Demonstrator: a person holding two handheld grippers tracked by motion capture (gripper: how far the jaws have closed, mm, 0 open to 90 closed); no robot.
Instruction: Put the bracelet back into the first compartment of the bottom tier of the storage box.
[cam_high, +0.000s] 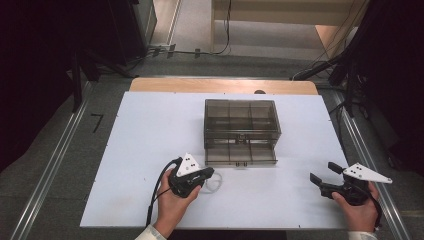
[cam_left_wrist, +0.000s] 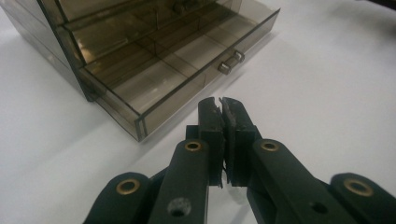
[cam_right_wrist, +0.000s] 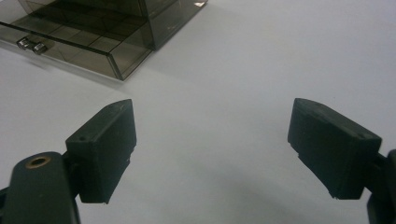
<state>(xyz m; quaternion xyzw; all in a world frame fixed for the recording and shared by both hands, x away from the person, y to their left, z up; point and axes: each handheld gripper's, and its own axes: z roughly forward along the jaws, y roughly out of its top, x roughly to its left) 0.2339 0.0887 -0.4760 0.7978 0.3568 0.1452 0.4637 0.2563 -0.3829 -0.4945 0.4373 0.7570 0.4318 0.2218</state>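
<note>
The left claw (cam_left_wrist: 222, 103) is pressed together, with nothing visible between its jaws, just short of the smoky clear drawer box (cam_high: 241, 131) at mid-desk (cam_high: 140, 135). Its bottom drawer (cam_left_wrist: 187, 65) is pulled out, compartments bare. The right claw (cam_right_wrist: 212, 149) is spread.

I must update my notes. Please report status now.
Left gripper shut, empty. Right gripper open, empty. Drawer of smoky box pulled out. Path clear.
</note>
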